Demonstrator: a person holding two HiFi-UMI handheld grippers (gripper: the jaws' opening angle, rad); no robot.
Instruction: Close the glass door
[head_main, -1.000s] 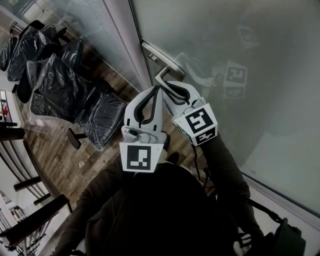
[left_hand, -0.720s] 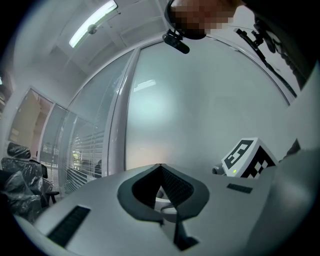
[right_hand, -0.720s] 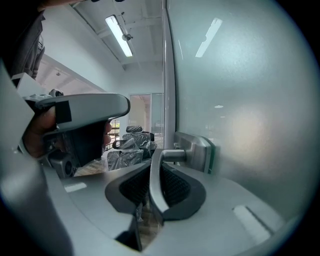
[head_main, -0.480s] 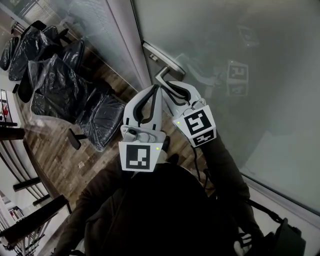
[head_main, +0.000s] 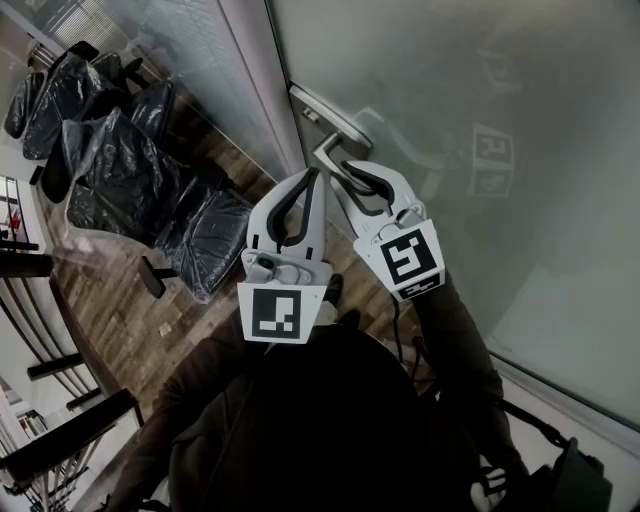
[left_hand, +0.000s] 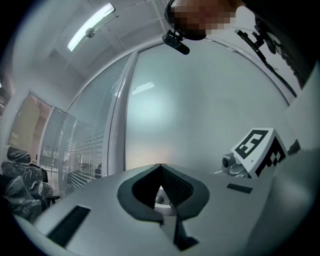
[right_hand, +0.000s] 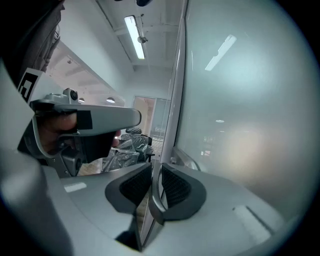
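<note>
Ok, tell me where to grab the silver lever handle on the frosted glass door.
Take the silver lever handle near its free end, coming from the person's side, tongs either side of the bar. It stands clear of the frosted glass door and is thin; the right gripper is shut on it there.

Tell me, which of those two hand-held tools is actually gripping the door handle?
The right tool: its jaws are clamped on the metal door handle. The left tool, beside it, has its jaws together with nothing between them.
</note>
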